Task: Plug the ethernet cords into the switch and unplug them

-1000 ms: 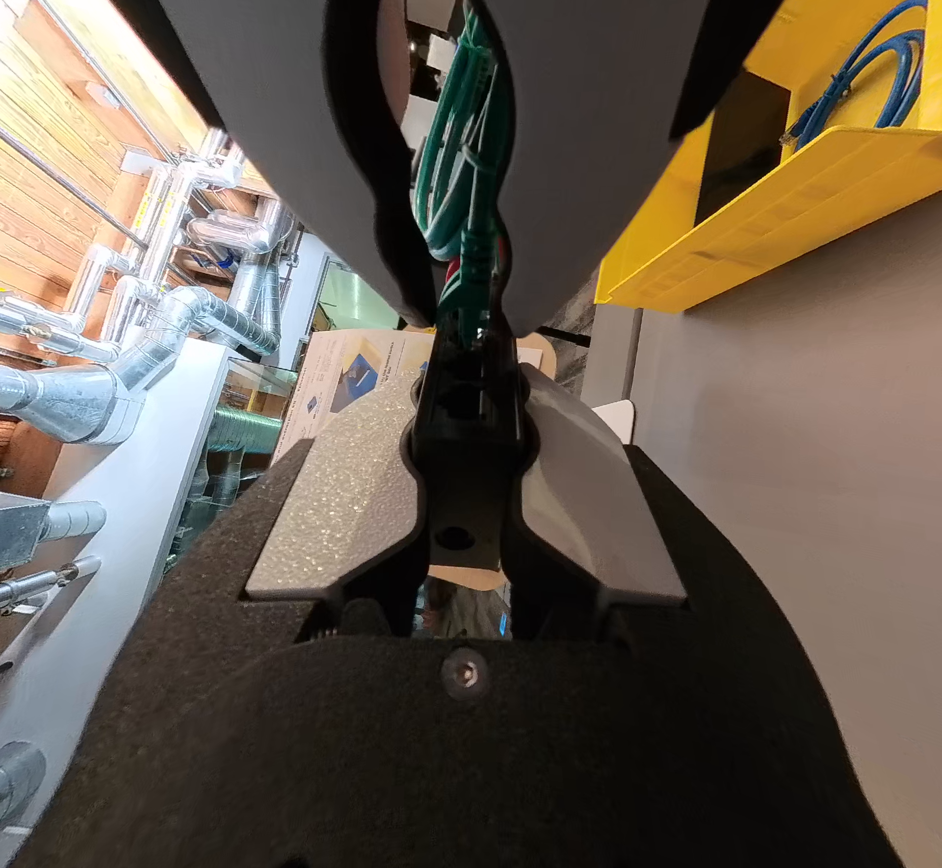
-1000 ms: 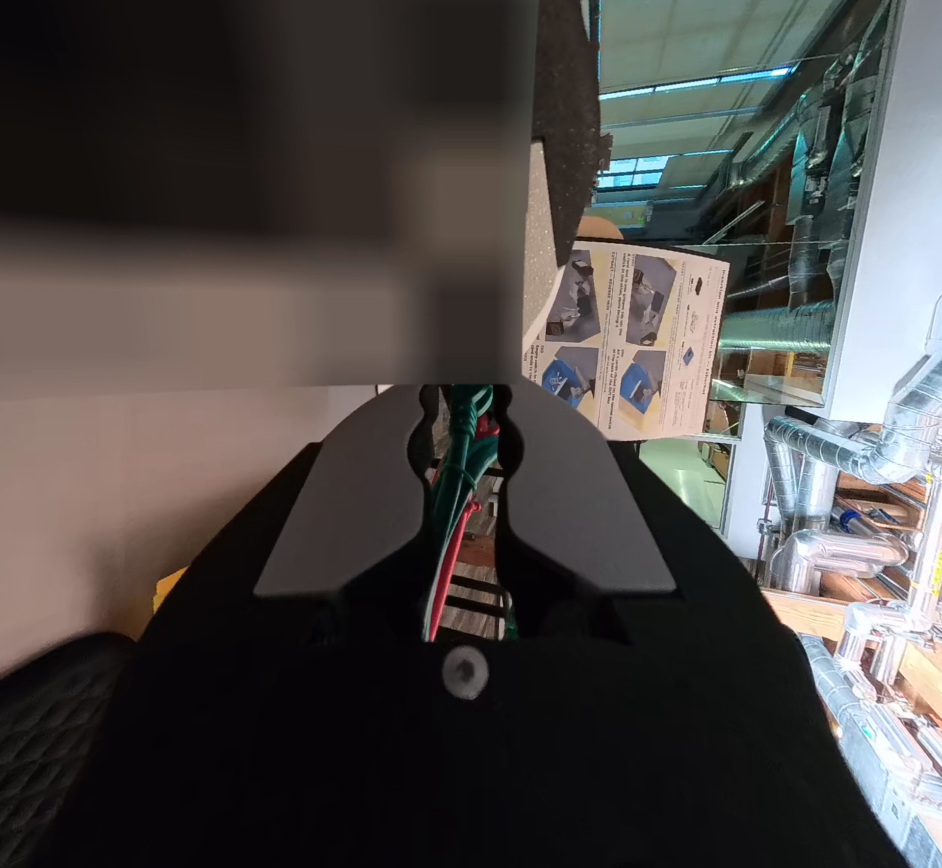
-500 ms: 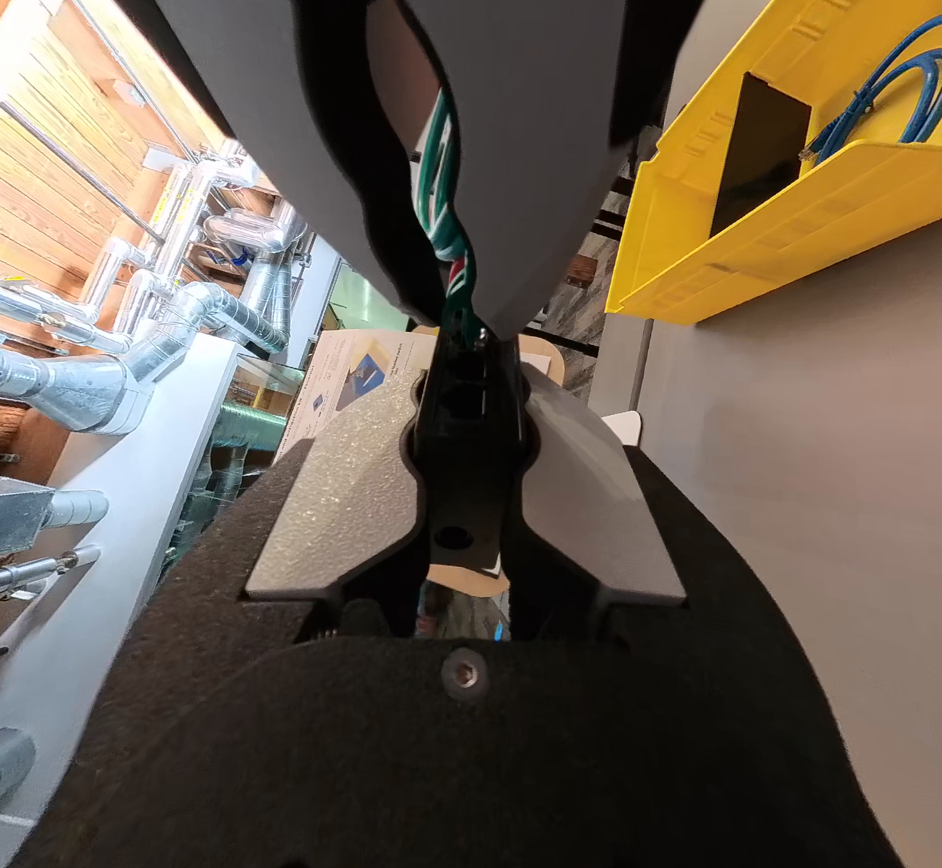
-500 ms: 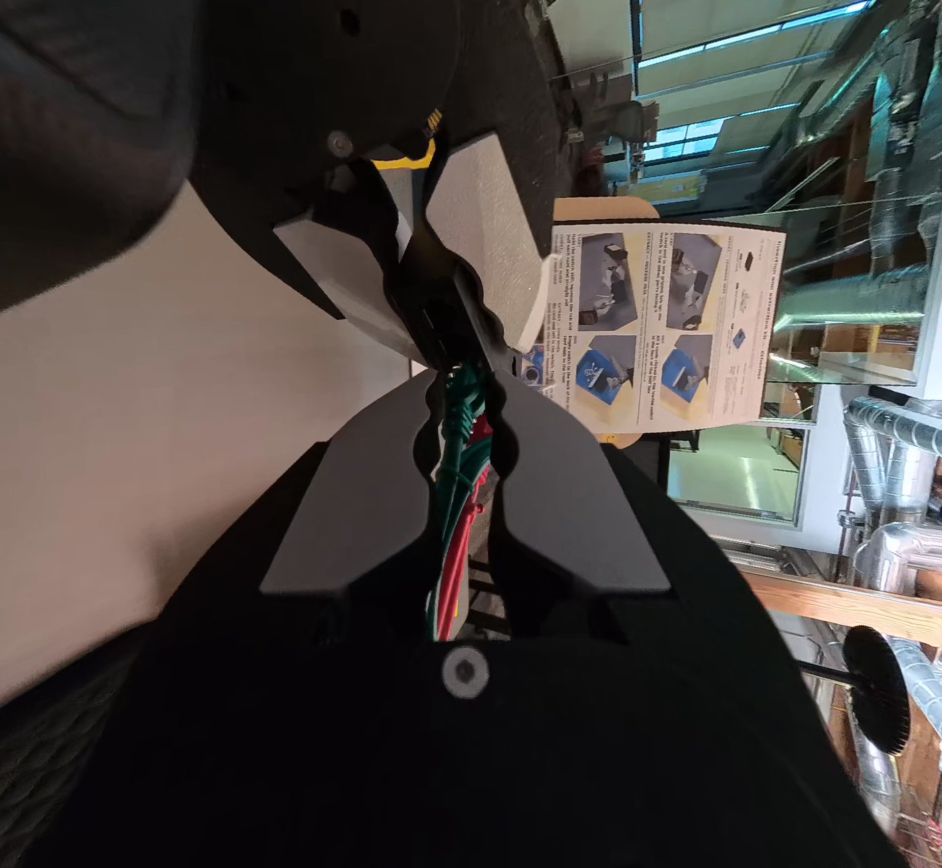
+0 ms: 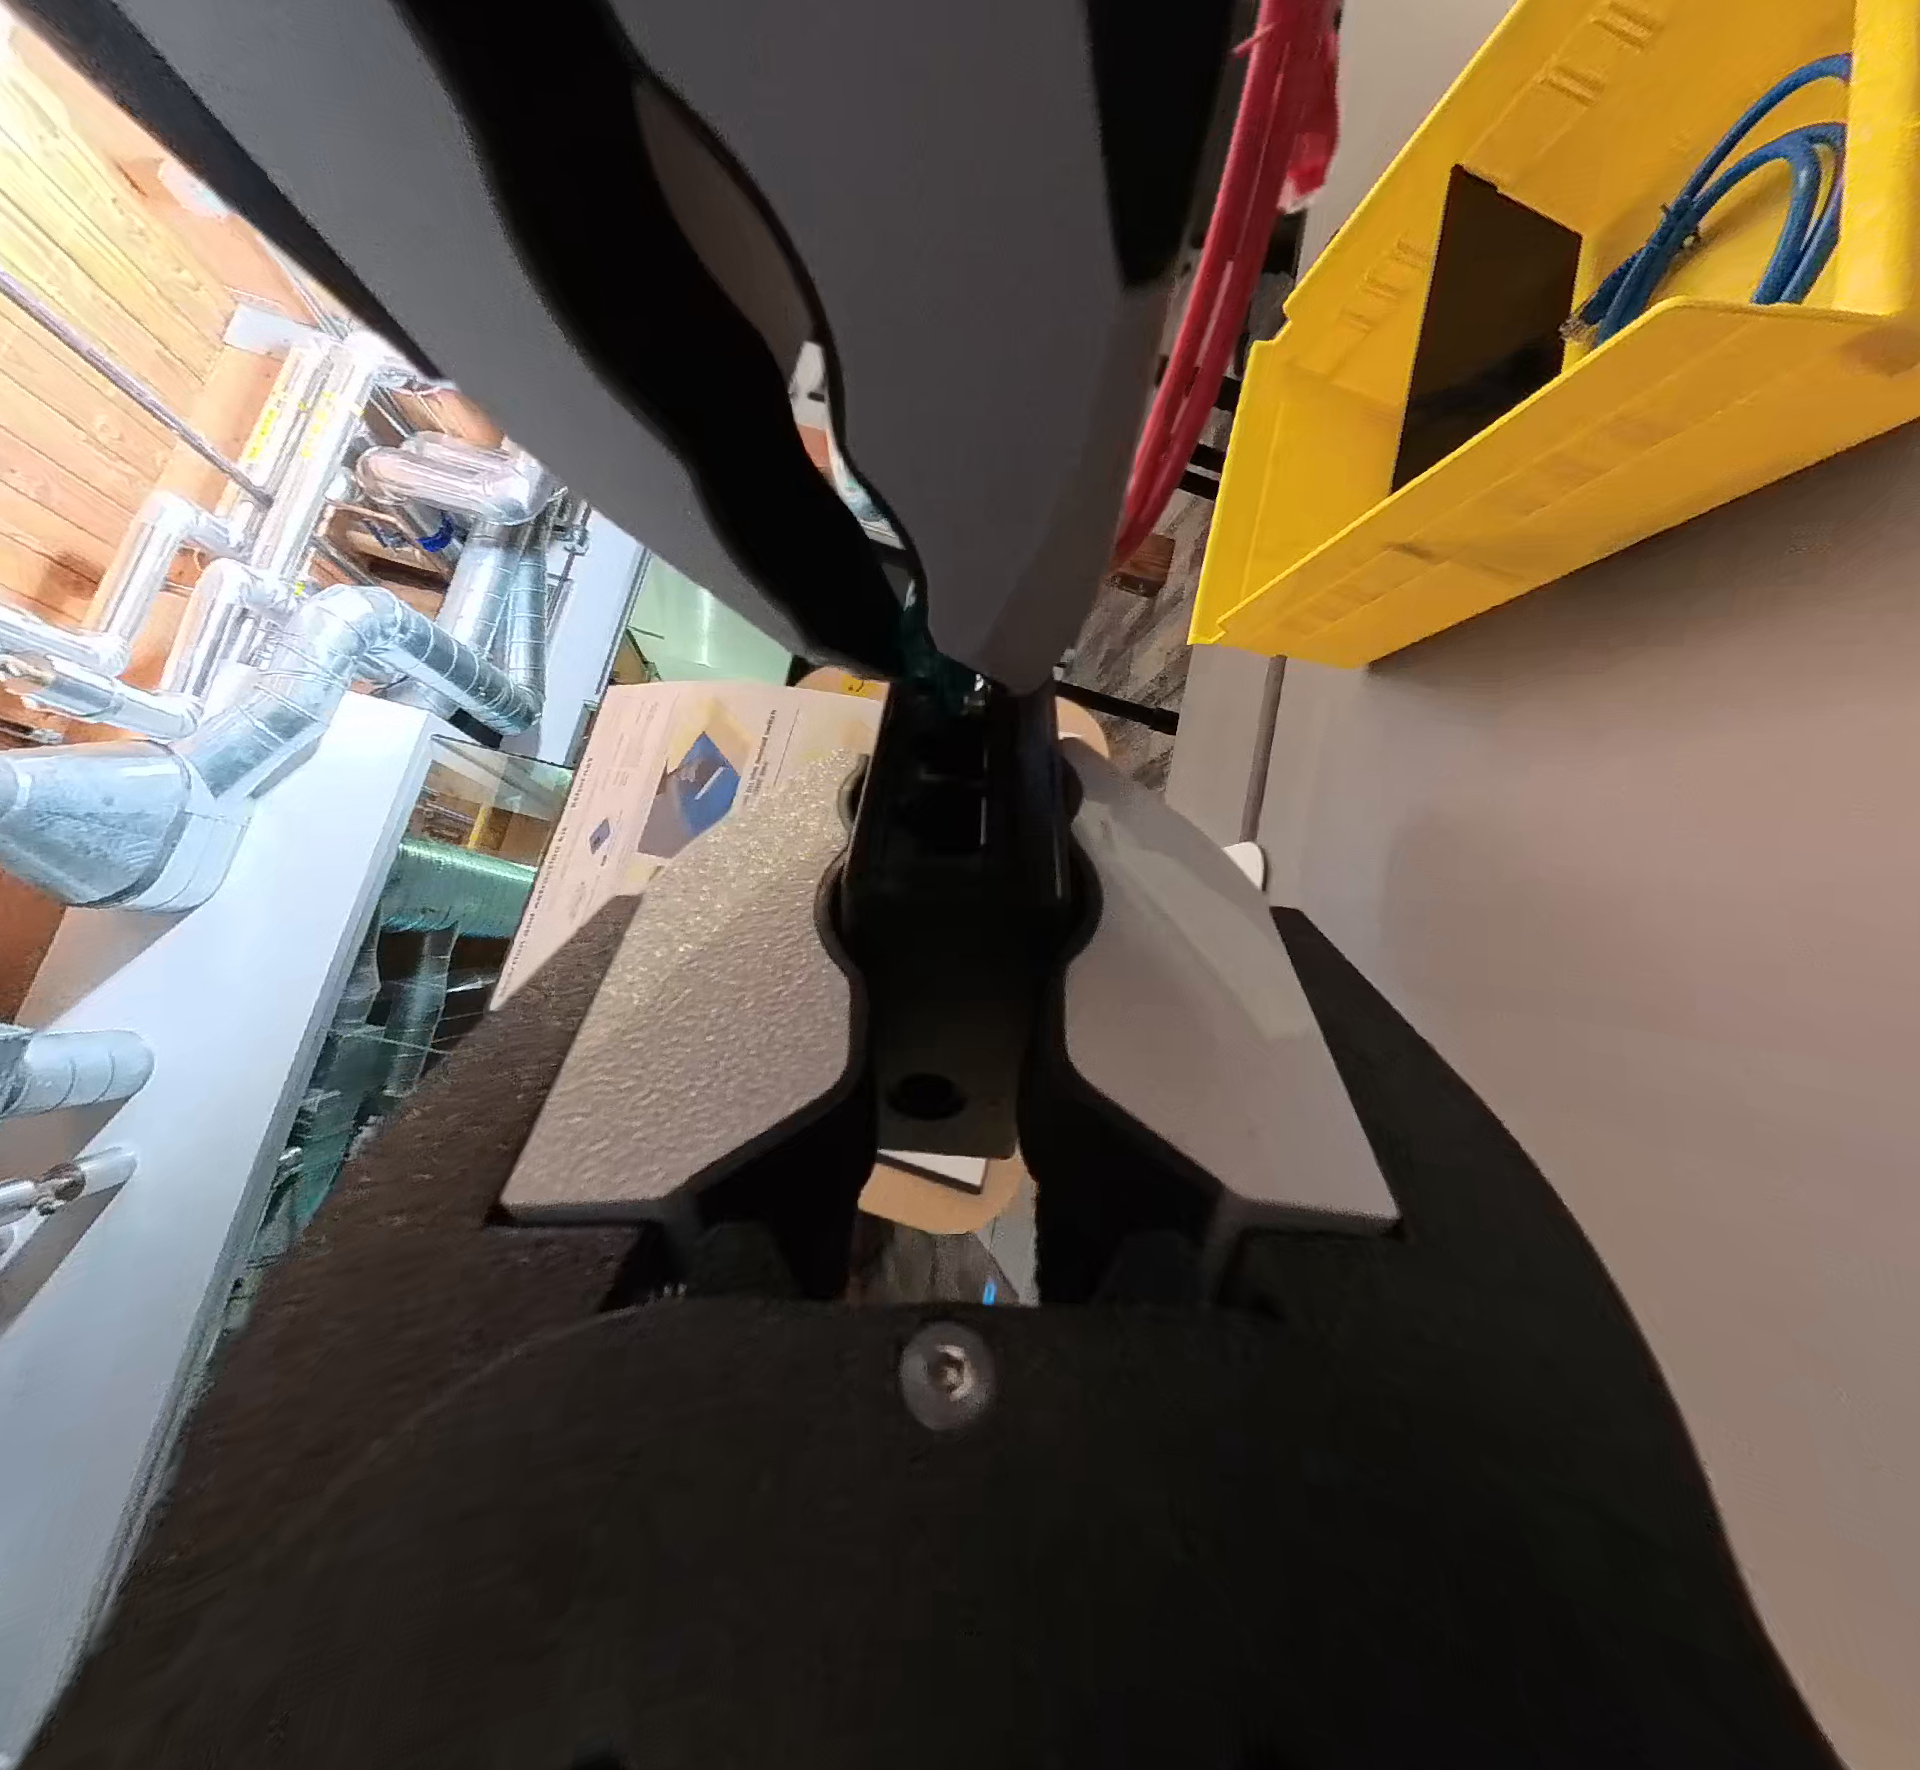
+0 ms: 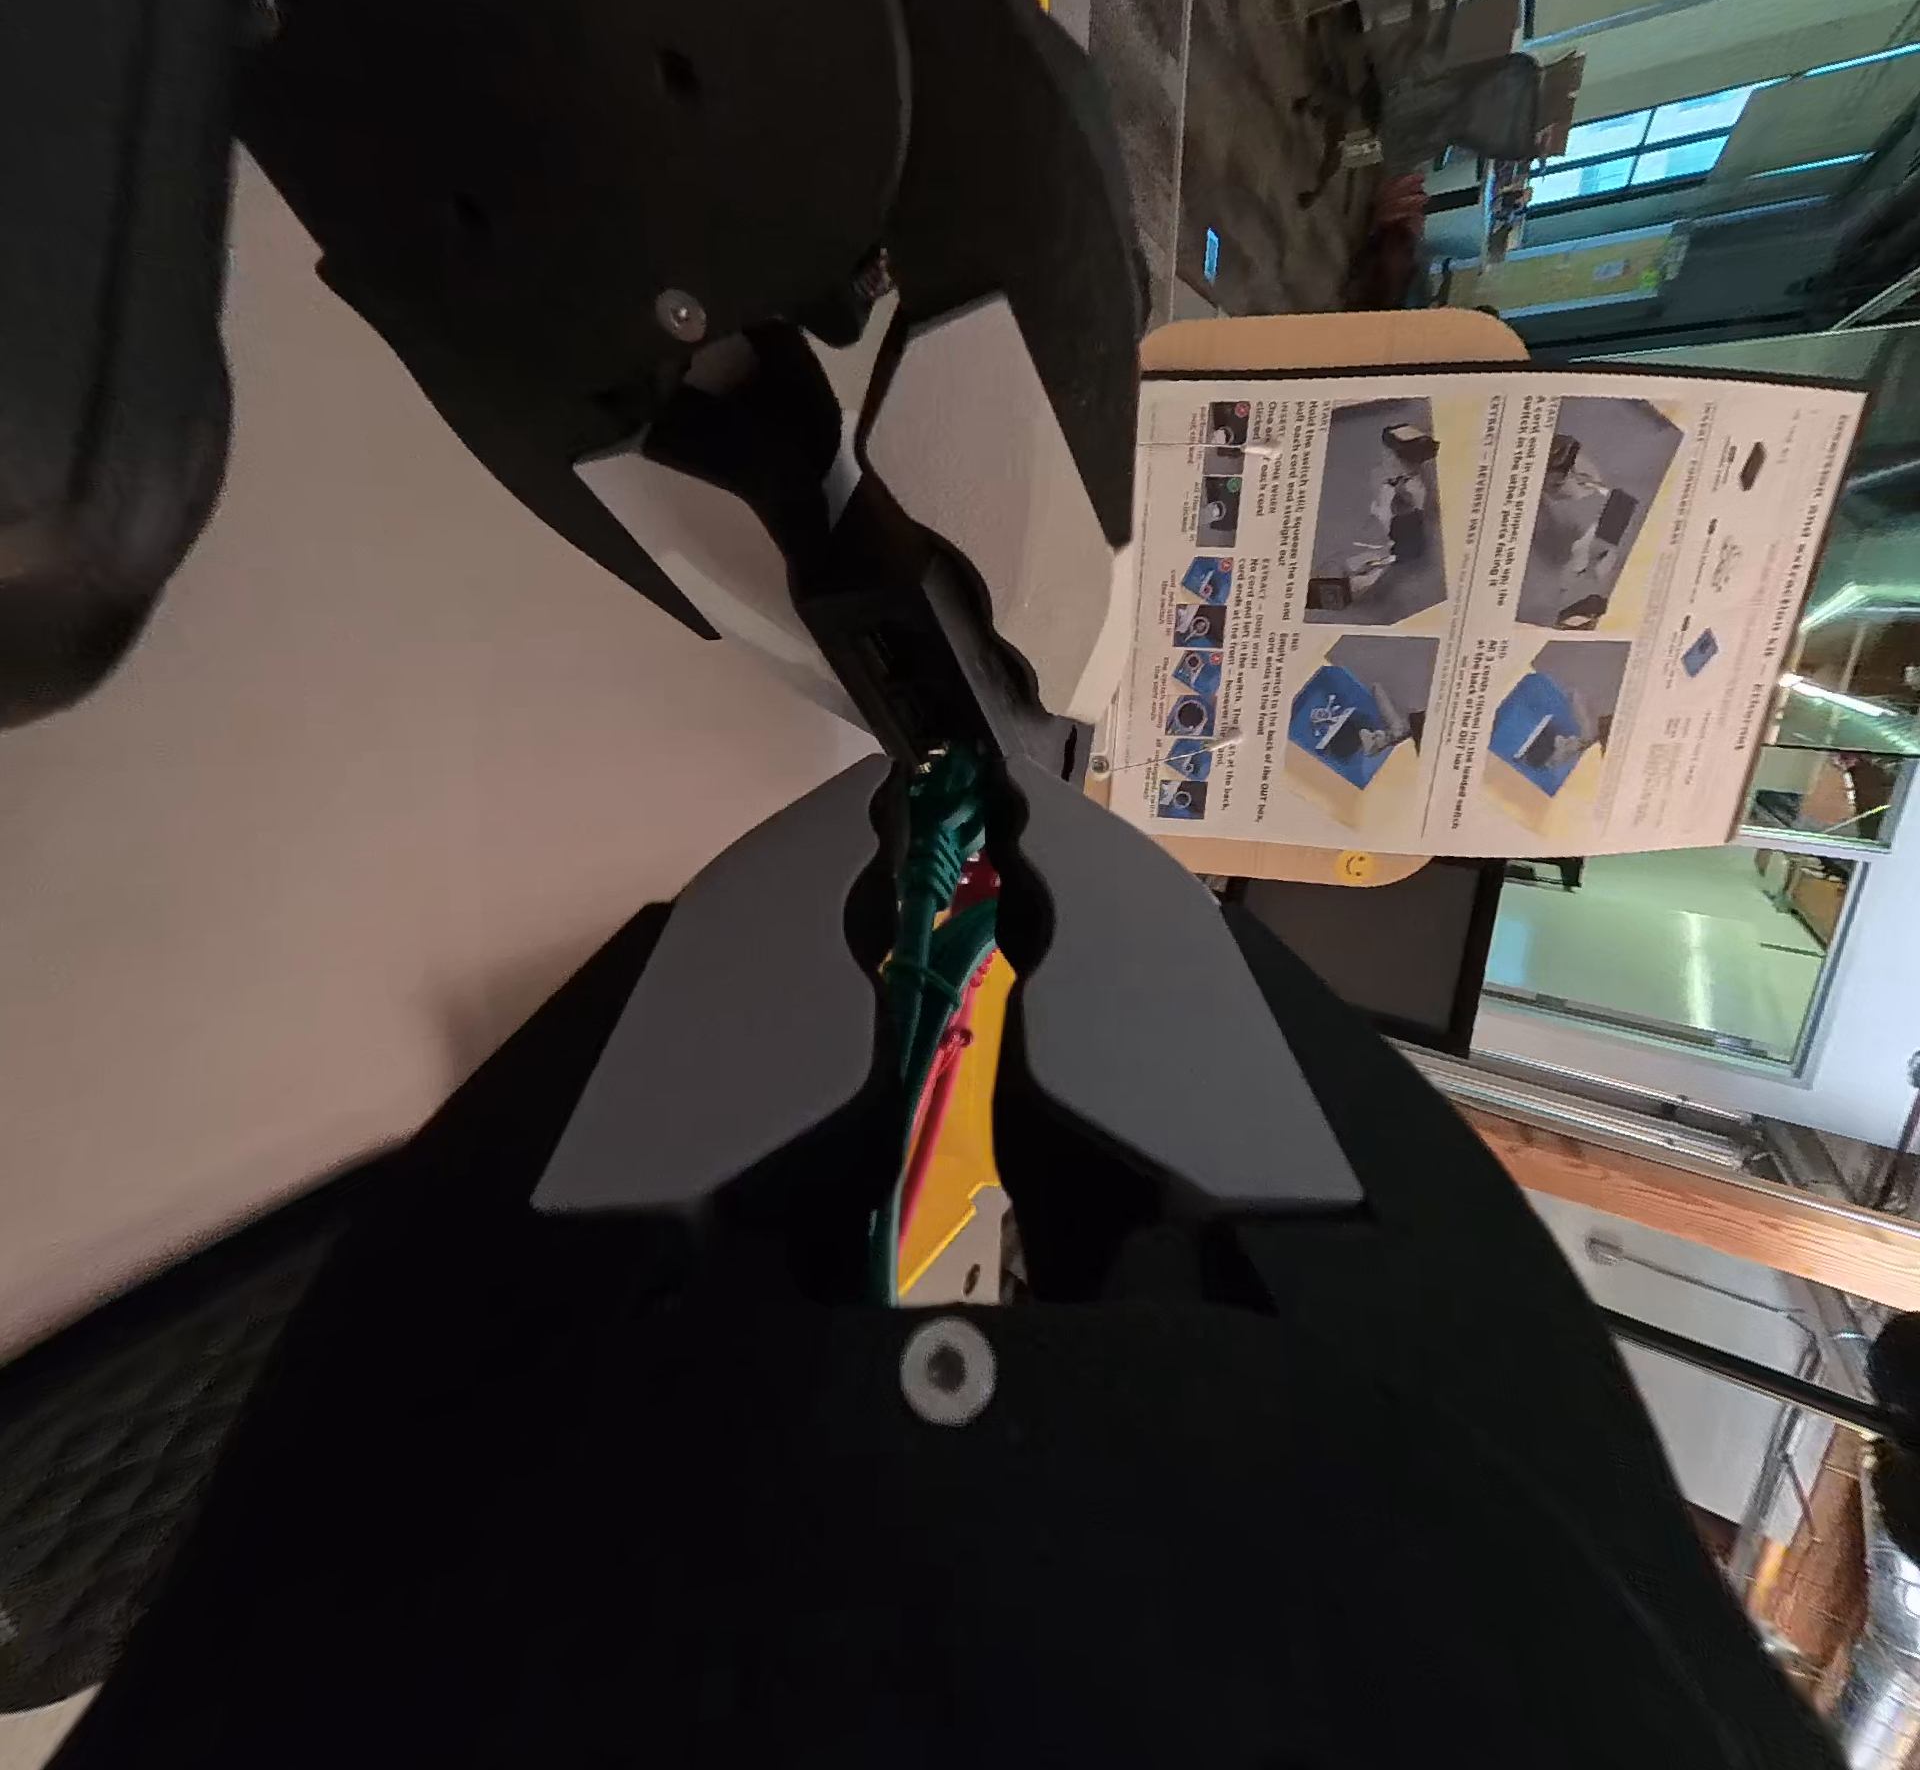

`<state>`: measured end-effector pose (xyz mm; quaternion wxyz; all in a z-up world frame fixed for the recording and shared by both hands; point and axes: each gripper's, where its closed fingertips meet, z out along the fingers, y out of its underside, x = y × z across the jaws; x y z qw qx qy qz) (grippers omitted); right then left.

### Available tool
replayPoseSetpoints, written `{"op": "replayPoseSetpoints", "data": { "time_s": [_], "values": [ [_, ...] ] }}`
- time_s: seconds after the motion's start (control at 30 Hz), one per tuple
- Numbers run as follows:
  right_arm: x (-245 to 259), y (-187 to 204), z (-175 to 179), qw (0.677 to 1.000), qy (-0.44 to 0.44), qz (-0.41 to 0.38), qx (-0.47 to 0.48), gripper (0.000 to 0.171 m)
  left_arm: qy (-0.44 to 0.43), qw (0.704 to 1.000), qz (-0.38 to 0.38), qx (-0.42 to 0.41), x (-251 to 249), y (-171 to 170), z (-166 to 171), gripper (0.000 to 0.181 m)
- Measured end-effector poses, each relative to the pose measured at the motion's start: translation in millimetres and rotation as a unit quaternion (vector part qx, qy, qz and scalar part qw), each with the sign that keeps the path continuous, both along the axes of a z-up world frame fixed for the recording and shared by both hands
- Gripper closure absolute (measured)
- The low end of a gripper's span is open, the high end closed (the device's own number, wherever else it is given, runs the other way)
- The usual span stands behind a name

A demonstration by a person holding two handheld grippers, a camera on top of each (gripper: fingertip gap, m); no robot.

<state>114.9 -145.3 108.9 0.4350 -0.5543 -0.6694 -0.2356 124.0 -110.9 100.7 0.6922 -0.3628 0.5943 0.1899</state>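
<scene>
In the left wrist view my left gripper (image 5: 956,785) is shut on the black switch (image 5: 951,889), its port end pointing away from me. My right gripper (image 5: 940,650) comes in from above, tip to tip with it. In the right wrist view my right gripper (image 6: 948,775) is shut on the green ethernet cord (image 6: 940,847). The cord's plug meets the port end of the switch (image 6: 883,619), which my left gripper (image 6: 894,671) holds. How deep the plug sits is hidden. A red cord (image 6: 935,1086) runs behind the green one.
A yellow bin (image 5: 1558,432) holding a blue cord (image 5: 1766,193) sits on the grey surface (image 5: 1610,993) at the right. The red cord (image 5: 1247,214) hangs next to it. A printed instruction sheet (image 6: 1455,629) on cardboard stands beyond the grippers. Metal pipes (image 5: 395,640) are far off. Both grippers' tips are close together, under 4 cm apart.
The right gripper has swung across the left wrist view, hiding most of the green cord and uncovering the red one. The switch has tilted in the right wrist view. The plug stays at the port.
</scene>
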Motion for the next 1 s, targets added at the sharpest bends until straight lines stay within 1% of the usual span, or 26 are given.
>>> {"op": "replayPoseSetpoints", "data": {
  "time_s": [0.1, 0.23, 0.27, 0.3, 0.37, 0.47, 0.5, 1.0],
  "values": [
    [-1, 4, -1, 1.0, -0.014, 0.01, 0.026, 0.156, 0.003, 1.0, -0.004, -0.029, -2, 3, -2, 0.151],
    [-3, 8, 2, 0.995, -0.05, 0.028, 0.086, 0.155, 0.005, 0.999, 0.003, -0.032, -4, 5, -1, 0.151],
    [-2, 8, 2, 0.993, -0.06, 0.032, 0.094, 0.155, 0.007, 0.999, 0.0, -0.031, -4, 4, -1, 0.149],
    [0, 8, 2, 0.993, -0.063, 0.032, 0.095, 0.153, 0.008, 1.0, -0.002, -0.026, -4, 2, 0, 0.151],
    [5, 8, -1, 0.994, -0.066, 0.026, 0.08, 0.147, 0.01, 1.0, -0.006, -0.018, -3, -3, 2, 0.151],
    [7, 2, 2, 0.993, -0.071, 0.033, 0.093, 0.155, 0.008, 1.0, -0.016, -0.018, 0, -10, 2, 0.151],
    [7, 1, 3, 0.991, -0.075, 0.036, 0.1, 0.154, 0.01, 0.999, -0.018, -0.025, 0, -11, 2, 0.151],
    [0, -8, 15, 0.981, -0.049, 0.059, 0.179, 0.155, 0.001, 1.0, -0.015, -0.022, -4, -15, 11, 0.151]
  ]
}}
